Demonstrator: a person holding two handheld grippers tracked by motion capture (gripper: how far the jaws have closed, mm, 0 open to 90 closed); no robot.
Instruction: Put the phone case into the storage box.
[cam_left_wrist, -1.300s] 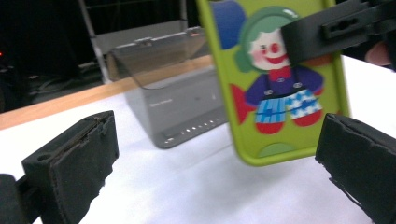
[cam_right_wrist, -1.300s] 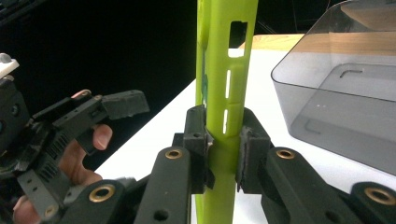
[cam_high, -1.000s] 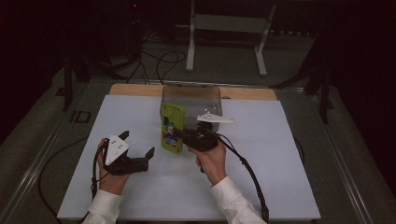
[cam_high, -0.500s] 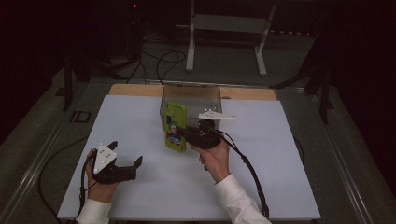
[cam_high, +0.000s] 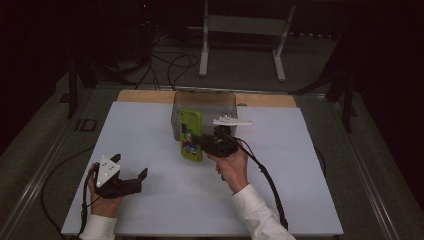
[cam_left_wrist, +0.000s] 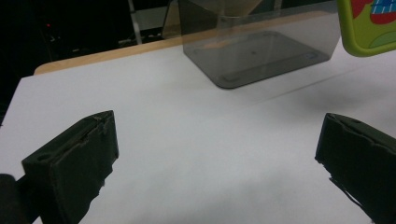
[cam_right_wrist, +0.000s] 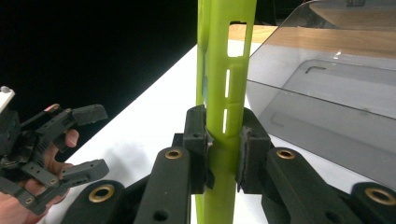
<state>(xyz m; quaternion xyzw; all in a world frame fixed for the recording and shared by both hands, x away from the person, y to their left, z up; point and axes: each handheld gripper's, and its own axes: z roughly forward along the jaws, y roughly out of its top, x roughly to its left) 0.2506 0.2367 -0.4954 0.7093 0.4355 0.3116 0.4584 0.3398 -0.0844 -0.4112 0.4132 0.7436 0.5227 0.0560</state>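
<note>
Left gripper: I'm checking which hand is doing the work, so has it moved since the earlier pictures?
Yes. The left gripper has drawn back toward the table's near-left corner, away from the clear bin.

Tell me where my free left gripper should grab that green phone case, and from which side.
Take the green phone case by its long left edge, coming in from the left. It hangs flat-faced and thin, and the right gripper is clamped across its thickness on the right edge, so the opposite edge is bare. The left gripper is open and probably wide enough.
</note>
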